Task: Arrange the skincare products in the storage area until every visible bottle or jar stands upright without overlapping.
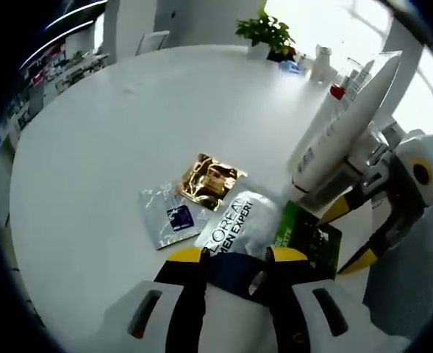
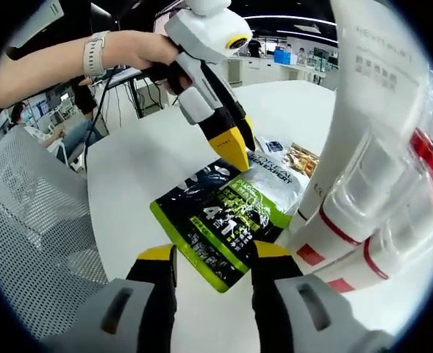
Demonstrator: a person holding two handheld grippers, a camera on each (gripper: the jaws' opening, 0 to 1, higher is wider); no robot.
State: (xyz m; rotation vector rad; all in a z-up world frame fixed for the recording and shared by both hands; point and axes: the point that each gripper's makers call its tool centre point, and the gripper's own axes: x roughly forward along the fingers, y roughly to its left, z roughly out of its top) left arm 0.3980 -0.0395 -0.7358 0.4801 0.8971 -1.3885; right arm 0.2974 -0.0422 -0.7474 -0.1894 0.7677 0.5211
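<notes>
At lower centre of the left gripper view, four flat sachets lie in a loose cluster on the white round table (image 1: pixel 91 147): a gold sachet (image 1: pixel 209 180), a silver sachet (image 1: pixel 168 217), a grey L'Oréal sachet (image 1: pixel 234 220) and a green-and-black sachet (image 1: pixel 312 239). The last two overlap at their edges, so the required layout is judged unfinished. White tubes with red bands (image 1: pixel 348 125) rise just right of the cluster, apparently on their caps. They slant across the frame, but since the view itself tilts, a true lean cannot be told. The left gripper (image 1: pixel 236 255) has its jaws part-way apart and grips nothing, the near edge of the L'Oréal sachet lying just ahead of its yellow tips. It is probably placed there to pin or pick that sachet. In the right gripper view the same gripper comes in from the upper left, held by a hand (image 2: pixel 139 51) wearing a watch (image 2: pixel 92 55), its tips at the far edge of that sachet. The right gripper (image 2: pixel 215 252) is likewise part-way apart and empty. Its jaws frame the near corner of the green-and-black sachet in the lower centre of the frame, a position suited to drawing that sachet clear of its neighbour. The tubes fill the right of that frame and a mesh chair (image 2: pixel 32 220) the lower left. A potted plant (image 1: pixel 264 33) stands at the far table edge, top of the left gripper view.
</notes>
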